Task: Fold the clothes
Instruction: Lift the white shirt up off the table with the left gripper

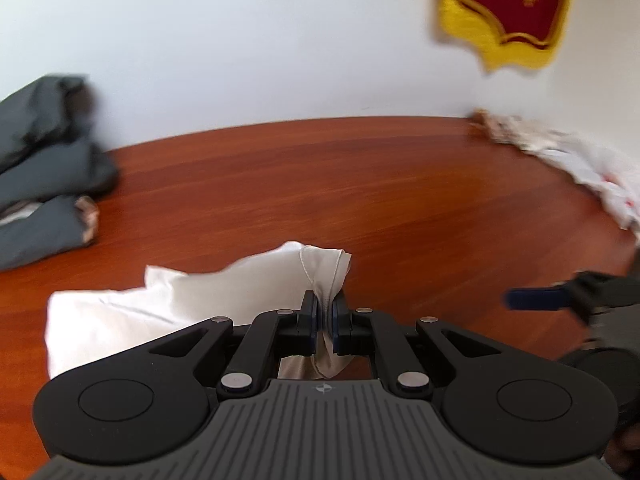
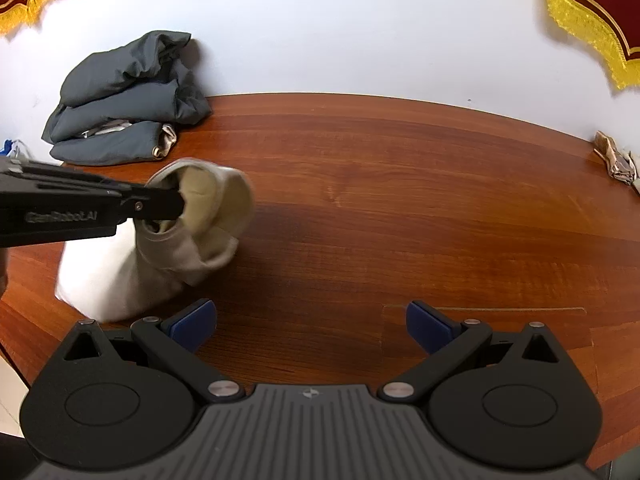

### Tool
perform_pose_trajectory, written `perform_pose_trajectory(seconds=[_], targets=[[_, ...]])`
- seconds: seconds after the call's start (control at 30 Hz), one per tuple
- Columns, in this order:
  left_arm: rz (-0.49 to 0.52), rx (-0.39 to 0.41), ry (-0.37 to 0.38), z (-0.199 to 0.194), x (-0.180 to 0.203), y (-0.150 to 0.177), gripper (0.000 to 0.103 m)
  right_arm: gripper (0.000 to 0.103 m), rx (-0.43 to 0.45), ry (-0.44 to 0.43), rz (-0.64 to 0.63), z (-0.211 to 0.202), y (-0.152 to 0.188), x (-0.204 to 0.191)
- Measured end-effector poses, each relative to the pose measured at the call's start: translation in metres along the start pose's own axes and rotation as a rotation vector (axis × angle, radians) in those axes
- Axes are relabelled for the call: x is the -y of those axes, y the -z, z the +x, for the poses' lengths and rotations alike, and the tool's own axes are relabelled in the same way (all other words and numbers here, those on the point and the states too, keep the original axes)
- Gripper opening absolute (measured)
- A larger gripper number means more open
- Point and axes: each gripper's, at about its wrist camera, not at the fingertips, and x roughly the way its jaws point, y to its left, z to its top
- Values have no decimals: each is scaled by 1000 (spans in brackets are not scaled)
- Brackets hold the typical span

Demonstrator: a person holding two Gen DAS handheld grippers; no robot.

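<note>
A white garment [image 1: 160, 300] lies bunched on the wooden table [image 1: 360, 200]. My left gripper [image 1: 325, 308] is shut on a hemmed edge of it and lifts that part off the table. In the right wrist view the same garment [image 2: 168, 248] hangs from the left gripper [image 2: 176, 204] at the left. My right gripper [image 2: 311, 322] is open and empty, low over the table, to the right of the garment. Its blue fingertip [image 1: 536, 299] shows at the right of the left wrist view.
A dark grey jacket [image 2: 124, 100] lies piled at the back left against the white wall. Light crumpled clothes [image 1: 560, 156] lie at the back right edge of the table. Red and gold banners [image 1: 516, 4] hang on the wall.
</note>
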Motion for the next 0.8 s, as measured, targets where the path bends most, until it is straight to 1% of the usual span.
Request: perform_pose_trajectory(seconds=[0.1, 0.23, 0.4, 0.5, 0.67, 0.8], targets=[[-12, 29, 40, -8, 11, -11, 8, 102, 1, 6, 13, -1, 1, 3], [-61, 70, 49, -21, 10, -22, 8, 102, 3, 15, 30, -2, 2, 8], [-117, 73, 15, -29, -4, -21, 8, 102, 3, 18, 44, -3, 7, 17], [-137, 65, -15, -37, -11, -12, 8, 102, 2, 10, 43, 0, 5, 18], [-162, 54, -68, -50, -25, 2, 8, 102, 1, -17, 17, 10, -3, 11], [-193, 46, -95, -60, -37, 14, 8, 102, 6, -48, -12, 19, -11, 2]])
